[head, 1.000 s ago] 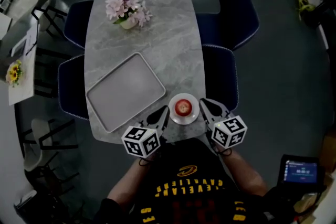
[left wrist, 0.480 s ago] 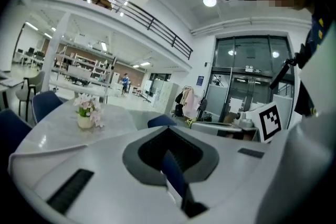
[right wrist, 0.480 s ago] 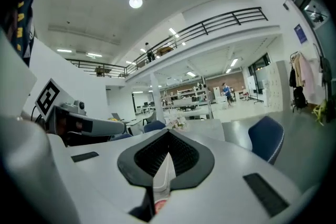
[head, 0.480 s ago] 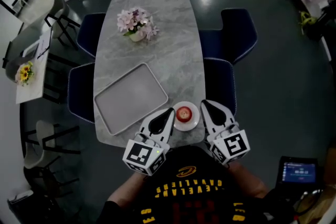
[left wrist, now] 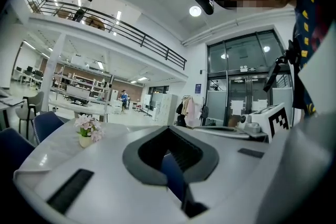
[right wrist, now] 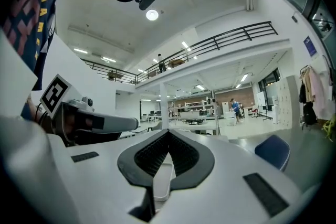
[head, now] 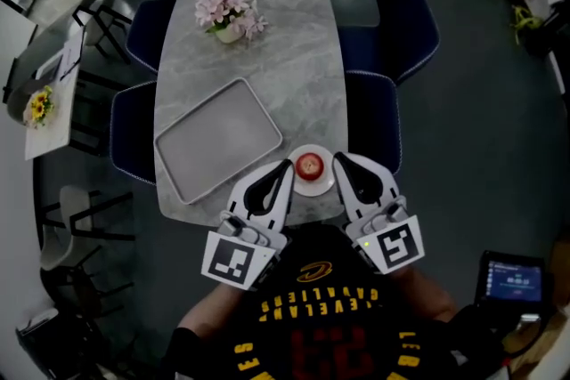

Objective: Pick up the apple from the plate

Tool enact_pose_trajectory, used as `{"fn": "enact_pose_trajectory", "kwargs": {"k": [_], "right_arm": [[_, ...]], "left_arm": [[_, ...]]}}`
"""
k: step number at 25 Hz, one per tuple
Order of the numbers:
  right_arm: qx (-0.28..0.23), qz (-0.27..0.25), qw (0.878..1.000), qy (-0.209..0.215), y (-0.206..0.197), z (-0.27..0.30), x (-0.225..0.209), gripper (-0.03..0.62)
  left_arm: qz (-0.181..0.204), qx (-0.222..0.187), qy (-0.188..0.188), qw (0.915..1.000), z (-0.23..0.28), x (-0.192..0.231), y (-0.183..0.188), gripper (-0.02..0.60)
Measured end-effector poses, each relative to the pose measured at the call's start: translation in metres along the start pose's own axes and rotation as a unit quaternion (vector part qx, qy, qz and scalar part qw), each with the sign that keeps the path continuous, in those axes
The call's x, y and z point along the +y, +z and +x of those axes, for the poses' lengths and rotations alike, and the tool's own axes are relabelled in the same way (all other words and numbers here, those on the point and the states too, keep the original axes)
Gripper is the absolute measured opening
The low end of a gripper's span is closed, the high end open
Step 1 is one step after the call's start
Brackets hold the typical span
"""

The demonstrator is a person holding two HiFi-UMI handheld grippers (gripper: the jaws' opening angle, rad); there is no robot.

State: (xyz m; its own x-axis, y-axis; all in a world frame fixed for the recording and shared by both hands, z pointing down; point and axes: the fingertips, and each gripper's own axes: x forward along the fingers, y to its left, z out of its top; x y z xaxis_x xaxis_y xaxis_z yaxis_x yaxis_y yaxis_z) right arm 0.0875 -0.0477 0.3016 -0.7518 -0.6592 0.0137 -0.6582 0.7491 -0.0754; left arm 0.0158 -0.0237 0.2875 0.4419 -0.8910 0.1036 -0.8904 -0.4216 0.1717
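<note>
Apple [head: 308, 165] sits in the middle of a small plate [head: 313, 189], close to the near edge of the worktop [head: 285, 49] and between the two grippers. Left gripper [head: 287, 166] has its fingers pressed together with nothing in them, and from the head view its tip shows just beside the plate's left rim. Right gripper [head: 337, 158] is likewise closed and empty, with its tip by the right rim. Both gripper views look out level across the room, not down at the fruit.

Fruit is probably firm, smooth and fairly light, with a skin that could slip. The best hold is likely across its widest part, one finger on each side, once a gripper opens wide. Plate looks light and may skid toward the edge if nudged. Tray [head: 218, 142] lies just left of the plate and a chair [head: 374, 116] stands at the right side, while the room straight above the apple looks free
</note>
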Motion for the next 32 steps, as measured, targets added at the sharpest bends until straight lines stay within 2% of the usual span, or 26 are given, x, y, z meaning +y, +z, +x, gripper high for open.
{"fn": "enact_pose_trajectory", "kwargs": {"k": [14, 26, 32], "right_arm": [[0.005, -0.007, 1.0, -0.001, -0.003, -0.008, 0.003, 0.005], [0.006, -0.004, 1.0, 0.007, -0.015, -0.002, 0.003, 0.005], [0.006, -0.003, 1.0, 0.006, -0.009, -0.006, 0.004, 0.005]], "left_arm": [[0.011, 0.006, -0.004, 0.9999, -0.004, -0.005, -0.006, 0.0], [0.009, 0.009, 0.0, 0.9999, 0.001, 0.002, -0.016, 0.0], [0.007, 0.011, -0.004, 0.9999, 0.0, -0.004, -0.014, 0.0]]}}
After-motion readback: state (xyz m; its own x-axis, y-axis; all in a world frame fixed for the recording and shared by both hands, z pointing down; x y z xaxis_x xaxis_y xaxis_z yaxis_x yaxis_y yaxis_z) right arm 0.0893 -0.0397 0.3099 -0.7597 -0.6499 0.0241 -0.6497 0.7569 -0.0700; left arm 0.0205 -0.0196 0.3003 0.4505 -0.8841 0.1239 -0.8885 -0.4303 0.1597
